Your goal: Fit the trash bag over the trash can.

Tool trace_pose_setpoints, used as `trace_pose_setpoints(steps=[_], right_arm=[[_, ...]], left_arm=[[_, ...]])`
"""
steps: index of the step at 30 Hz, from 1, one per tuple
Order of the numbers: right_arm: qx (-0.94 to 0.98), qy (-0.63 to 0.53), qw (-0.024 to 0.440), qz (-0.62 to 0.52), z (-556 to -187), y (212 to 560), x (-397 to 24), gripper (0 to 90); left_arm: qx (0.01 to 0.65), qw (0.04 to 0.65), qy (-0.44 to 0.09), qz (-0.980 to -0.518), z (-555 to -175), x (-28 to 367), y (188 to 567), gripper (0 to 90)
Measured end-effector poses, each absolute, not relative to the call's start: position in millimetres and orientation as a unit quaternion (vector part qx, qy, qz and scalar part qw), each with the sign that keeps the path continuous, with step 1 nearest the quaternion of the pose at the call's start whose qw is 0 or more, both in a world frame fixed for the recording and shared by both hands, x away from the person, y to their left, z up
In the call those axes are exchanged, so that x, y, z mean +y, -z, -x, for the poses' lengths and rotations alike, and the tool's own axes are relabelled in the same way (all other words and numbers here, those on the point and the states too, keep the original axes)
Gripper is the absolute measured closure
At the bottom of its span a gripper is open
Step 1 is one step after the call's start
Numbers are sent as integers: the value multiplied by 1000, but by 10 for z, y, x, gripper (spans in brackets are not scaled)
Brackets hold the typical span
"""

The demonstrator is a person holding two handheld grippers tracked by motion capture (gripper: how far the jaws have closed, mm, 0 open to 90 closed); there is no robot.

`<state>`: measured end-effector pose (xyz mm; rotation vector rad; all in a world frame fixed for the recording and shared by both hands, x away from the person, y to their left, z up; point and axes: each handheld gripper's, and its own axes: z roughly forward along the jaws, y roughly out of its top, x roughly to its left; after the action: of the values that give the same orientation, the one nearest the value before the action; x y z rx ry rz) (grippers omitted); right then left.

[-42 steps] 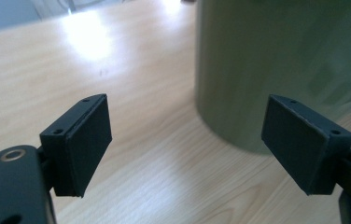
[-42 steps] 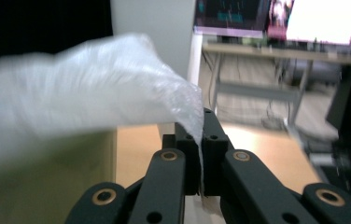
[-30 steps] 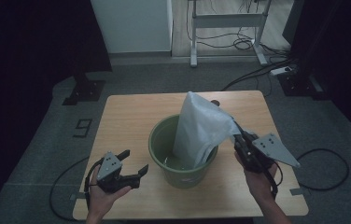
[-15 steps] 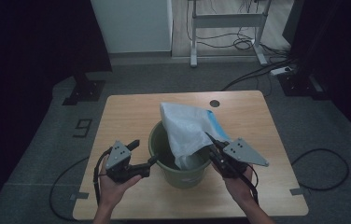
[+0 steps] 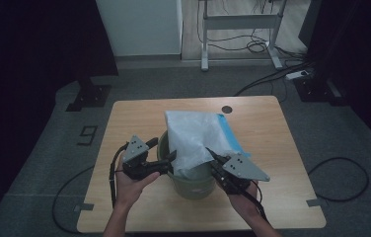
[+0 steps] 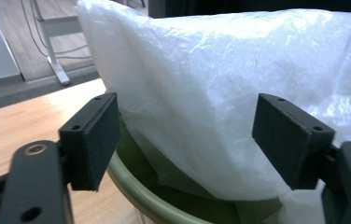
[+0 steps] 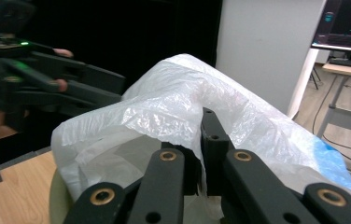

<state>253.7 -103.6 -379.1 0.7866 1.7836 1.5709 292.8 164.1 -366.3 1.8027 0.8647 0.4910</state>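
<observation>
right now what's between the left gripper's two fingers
In the left gripper view, the white plastic bag and the green bin's rim lie between the open fingers; neither pad touches the bag.

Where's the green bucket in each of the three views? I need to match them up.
High view: the green bucket stands at the table's near middle, between the two grippers.
Left gripper view: its rim curves along the bottom, under the white bag.
Right gripper view: a strip of rim at the lower left.
Shared landmark: the white bag in the bucket.
</observation>
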Motion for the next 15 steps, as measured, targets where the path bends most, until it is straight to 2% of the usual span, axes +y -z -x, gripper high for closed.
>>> trace_pose_setpoints(steps=[3,4,8,9,12,15], right_arm=[[679,-596,312,-293,-2533,3791,-1013,871],[681,-596,314,-288,-2529,3790,-995,871],[684,-596,313,-282,-2526,3794,-977,871],[684,-596,313,-282,-2526,3794,-977,871],[685,-597,311,-278,-2521,3804,-973,866],[685,-599,309,-277,-2511,3811,-977,854]], left_arm=[[358,515,-199,-753,-2959,1630,3675,316],[355,511,-196,-758,-2982,1613,3689,400],[350,508,-188,-764,-3006,1597,3702,620],[348,509,-184,-766,-3015,1593,3705,620],[333,514,-163,-773,-3053,1581,3719,800],[327,519,-157,-774,-3060,1580,3725,870]])
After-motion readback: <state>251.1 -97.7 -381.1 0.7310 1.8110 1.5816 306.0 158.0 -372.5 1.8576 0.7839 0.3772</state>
